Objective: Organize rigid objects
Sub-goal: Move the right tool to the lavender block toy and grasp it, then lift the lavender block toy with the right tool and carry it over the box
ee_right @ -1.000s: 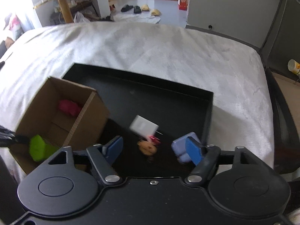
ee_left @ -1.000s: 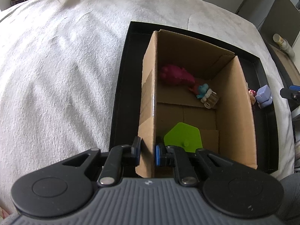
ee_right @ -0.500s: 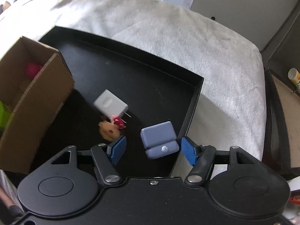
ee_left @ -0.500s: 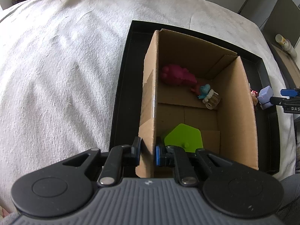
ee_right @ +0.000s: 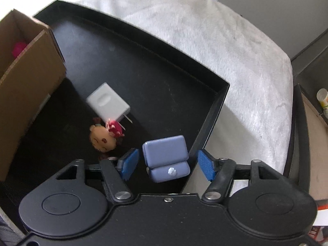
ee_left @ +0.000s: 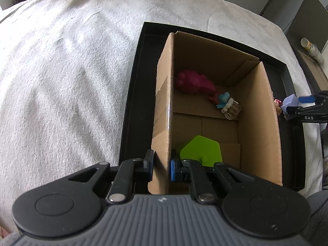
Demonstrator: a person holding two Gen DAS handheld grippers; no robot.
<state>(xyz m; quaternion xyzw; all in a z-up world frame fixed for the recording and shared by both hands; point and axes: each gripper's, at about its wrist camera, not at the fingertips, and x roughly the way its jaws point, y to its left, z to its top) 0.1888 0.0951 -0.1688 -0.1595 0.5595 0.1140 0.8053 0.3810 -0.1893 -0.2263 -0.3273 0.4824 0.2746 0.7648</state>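
My left gripper (ee_left: 161, 167) is shut on the left wall of a cardboard box (ee_left: 163, 110) that stands in a black tray (ee_left: 133, 94). Inside the box lie a magenta toy (ee_left: 194, 83), a small blue and red figure with a clear mug (ee_left: 226, 104) and a green flat piece (ee_left: 199, 150). My right gripper (ee_right: 167, 165) is open, its jaws on either side of a lavender block-shaped toy (ee_right: 166, 153) in the tray's near right corner, not touching it. A white charger (ee_right: 107, 103) and a doll head (ee_right: 103, 136) lie to its left.
The tray (ee_right: 213, 110) rests on a white fuzzy blanket (ee_right: 225, 45). The box (ee_right: 26, 78) fills the tray's left part. The right gripper also shows at the right edge of the left wrist view (ee_left: 307, 107). A cup (ee_right: 322, 99) stands beyond the bed's right side.
My right gripper has moved forward and down over the lavender toy, which now sits between its open jaws. The left gripper keeps its hold on the box wall.
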